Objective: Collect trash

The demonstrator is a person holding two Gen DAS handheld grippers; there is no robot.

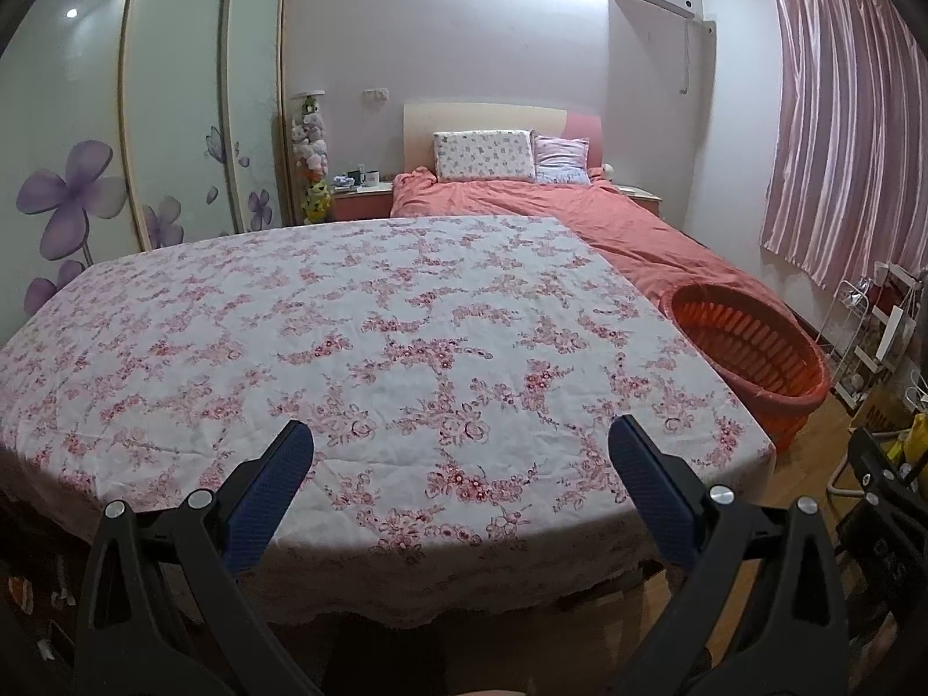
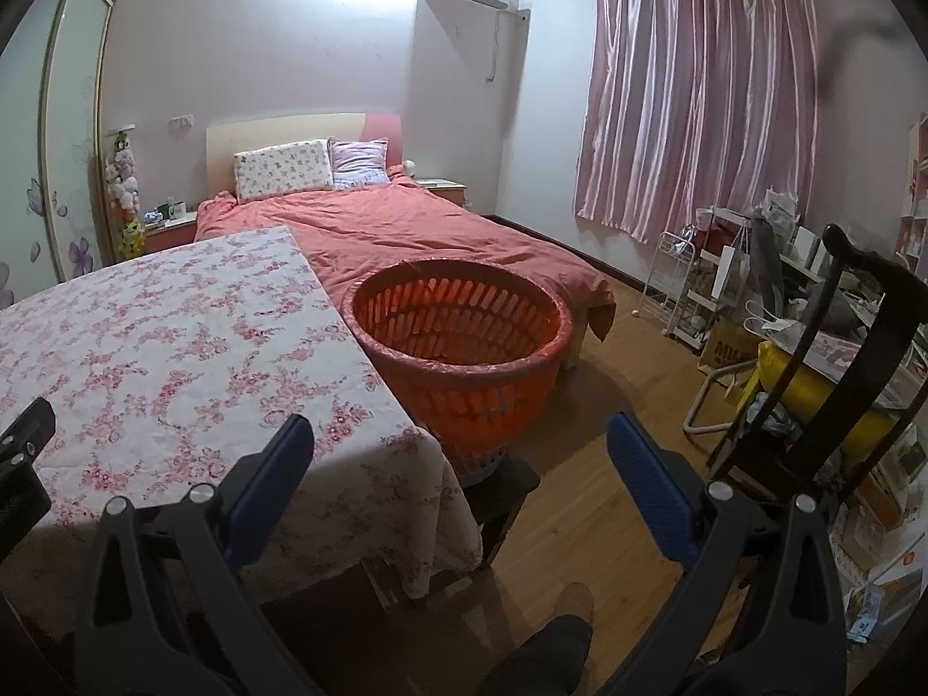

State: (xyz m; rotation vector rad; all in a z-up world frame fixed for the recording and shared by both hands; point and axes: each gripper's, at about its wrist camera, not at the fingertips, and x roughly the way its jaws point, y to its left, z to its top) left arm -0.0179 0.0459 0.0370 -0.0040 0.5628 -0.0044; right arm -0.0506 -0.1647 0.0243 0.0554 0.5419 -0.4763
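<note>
An orange slatted basket (image 2: 464,342) lined with a thin bag stands on a dark stool beside the table's right edge; it also shows in the left wrist view, basket (image 1: 754,348). No loose trash shows on the floral tablecloth (image 1: 359,336). My left gripper (image 1: 461,441) hangs open over the near edge of the table with nothing between its blue pads. My right gripper (image 2: 461,435) is open too, empty, over the table's right corner and a little short of the basket.
A bed with a coral cover (image 2: 417,238) lies behind the table. A dark wooden chair (image 2: 835,359) with a yellow cushion and cluttered white racks (image 2: 696,296) fill the right side. Wood floor (image 2: 615,417) lies between basket and chair. A foot (image 2: 545,649) shows below.
</note>
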